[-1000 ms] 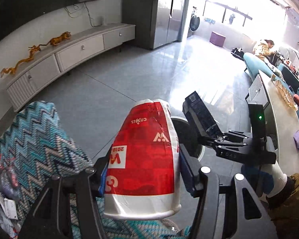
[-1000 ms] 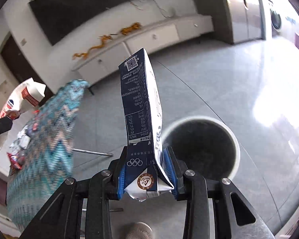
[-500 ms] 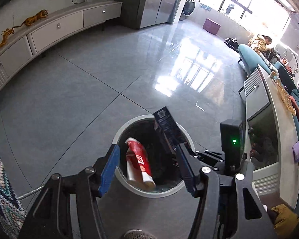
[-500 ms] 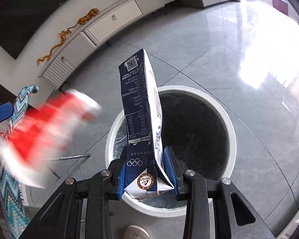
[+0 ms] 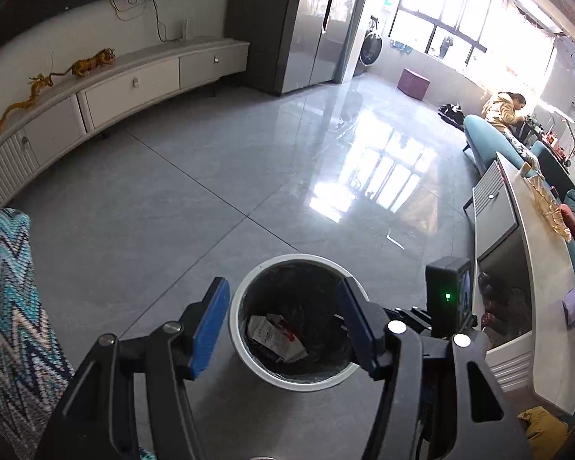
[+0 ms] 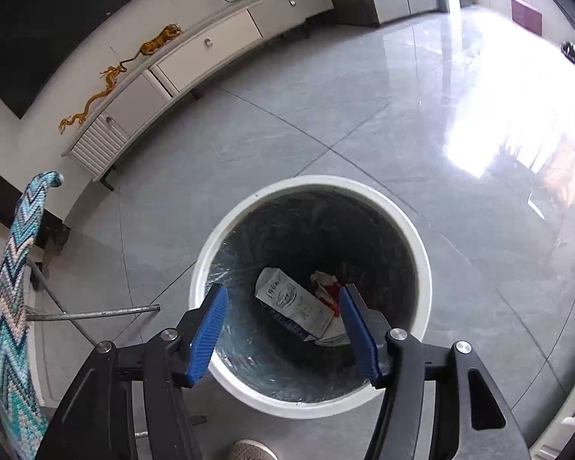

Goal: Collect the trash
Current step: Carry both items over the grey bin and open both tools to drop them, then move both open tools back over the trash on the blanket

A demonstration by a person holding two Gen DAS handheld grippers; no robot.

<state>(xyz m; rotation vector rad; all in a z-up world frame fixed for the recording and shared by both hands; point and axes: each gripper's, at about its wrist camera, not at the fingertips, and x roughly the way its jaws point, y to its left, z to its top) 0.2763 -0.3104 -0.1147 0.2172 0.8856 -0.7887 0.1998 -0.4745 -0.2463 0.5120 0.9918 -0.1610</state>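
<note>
A round bin point(image 6: 421, 253) with a white rim and a black liner stands on the grey floor. At its bottom lie a pale milk carton point(image 6: 297, 303) and a red-and-white cup point(image 6: 327, 287). My right gripper point(image 6: 282, 291) hangs just above the bin's near rim. Its jaws are opening and nothing is between the blue pads point(image 6: 207, 329). In the left wrist view the same bin point(image 5: 249, 280) holds the crumpled trash point(image 5: 276, 335). My left gripper point(image 5: 281, 287) is open and empty above it. The right gripper's body point(image 5: 448, 299) shows beside the bin.
A table under a blue zigzag cloth point(image 5: 11, 306) stands to the left, with a metal rod point(image 6: 96, 312) below it. A long white cabinet point(image 5: 134, 84) runs along the far wall. A white counter point(image 5: 536, 287) is on the right. A person point(image 5: 504, 105) sits far off.
The red-and-white cup left my left gripper and dropped into the bin. My right gripper sank toward the bin and opened, and the dark blue carton fell in.
</note>
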